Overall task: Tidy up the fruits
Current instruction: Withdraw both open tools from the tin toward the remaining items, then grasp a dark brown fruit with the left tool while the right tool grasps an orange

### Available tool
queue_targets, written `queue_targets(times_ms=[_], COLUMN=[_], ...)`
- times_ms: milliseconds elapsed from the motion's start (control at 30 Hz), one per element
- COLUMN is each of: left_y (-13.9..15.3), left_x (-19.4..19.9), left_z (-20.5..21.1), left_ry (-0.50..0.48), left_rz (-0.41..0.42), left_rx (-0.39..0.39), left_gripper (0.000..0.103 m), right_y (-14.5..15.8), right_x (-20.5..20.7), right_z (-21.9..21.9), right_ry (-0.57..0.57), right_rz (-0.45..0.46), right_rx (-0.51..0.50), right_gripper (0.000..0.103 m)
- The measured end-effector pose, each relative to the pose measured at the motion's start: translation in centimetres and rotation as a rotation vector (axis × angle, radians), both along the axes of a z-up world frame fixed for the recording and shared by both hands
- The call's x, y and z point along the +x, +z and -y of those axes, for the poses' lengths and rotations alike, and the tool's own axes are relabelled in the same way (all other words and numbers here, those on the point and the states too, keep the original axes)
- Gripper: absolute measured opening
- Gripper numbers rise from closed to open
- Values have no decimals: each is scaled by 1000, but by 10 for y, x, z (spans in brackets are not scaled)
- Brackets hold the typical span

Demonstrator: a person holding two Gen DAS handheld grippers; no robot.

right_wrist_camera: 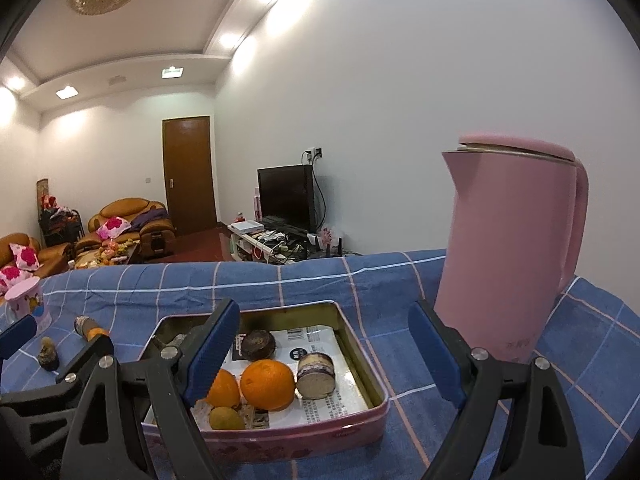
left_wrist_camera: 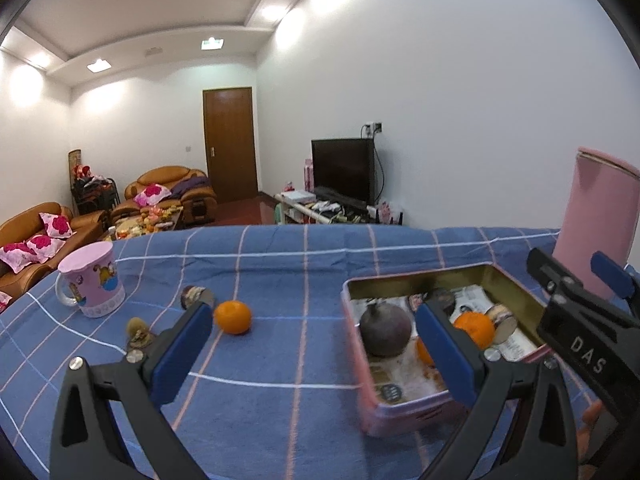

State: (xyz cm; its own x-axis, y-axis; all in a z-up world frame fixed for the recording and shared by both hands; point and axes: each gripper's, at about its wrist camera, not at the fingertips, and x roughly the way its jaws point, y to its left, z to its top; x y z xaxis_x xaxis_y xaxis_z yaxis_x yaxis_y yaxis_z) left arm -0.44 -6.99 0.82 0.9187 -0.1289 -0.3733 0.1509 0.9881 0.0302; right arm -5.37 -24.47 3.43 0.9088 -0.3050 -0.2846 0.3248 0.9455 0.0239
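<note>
My right gripper [right_wrist_camera: 324, 344] is wide apart and holds nothing, above the pink tin [right_wrist_camera: 356, 420]. Two oranges [right_wrist_camera: 267, 384] lie inside it. My left gripper [left_wrist_camera: 316, 332] is wide apart too, empty. One orange [left_wrist_camera: 233, 317] sits on the blue surface [left_wrist_camera: 280, 264], beside maybe a kiwi [left_wrist_camera: 138, 330].

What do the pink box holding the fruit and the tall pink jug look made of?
The pink box: likely thin metal, a tin; its inner walls have a dull gold metallic sheen and a rolled rim. The tall pink jug: smooth matte pink shell, plastic or coated metal, with a metallic ring under the lid.
</note>
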Motion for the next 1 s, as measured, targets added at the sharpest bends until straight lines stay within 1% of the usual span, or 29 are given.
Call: queue_targets(times_ms=[133, 300, 467, 567, 767, 1000], left_y=[-4, -8, -17, -21, -23, -22], left_x=[10, 31, 54, 61, 63, 67], left_z=[-18, -50, -88, -105, -120, -137], left_ry=[24, 123, 214, 248, 269, 270], left_rz=[-46, -96, -182, -211, -216, -218], left_rx=[14, 46, 20, -1, 1, -6], left_gripper=[103, 103, 103, 103, 103, 103], right_y=[-1, -3, -3, -4, -7, -11], right_x=[3, 9, 17, 22, 34, 51], right_z=[-11, -29, -53, -71, -105, -131], right_ry=[10, 48, 97, 132, 186, 199], right_rz=[-16, -24, -30, -37, -43, -59], right_rx=[-9, -15, -9, -4, 10, 60], right_gripper=[87, 87, 87, 87, 87, 87])
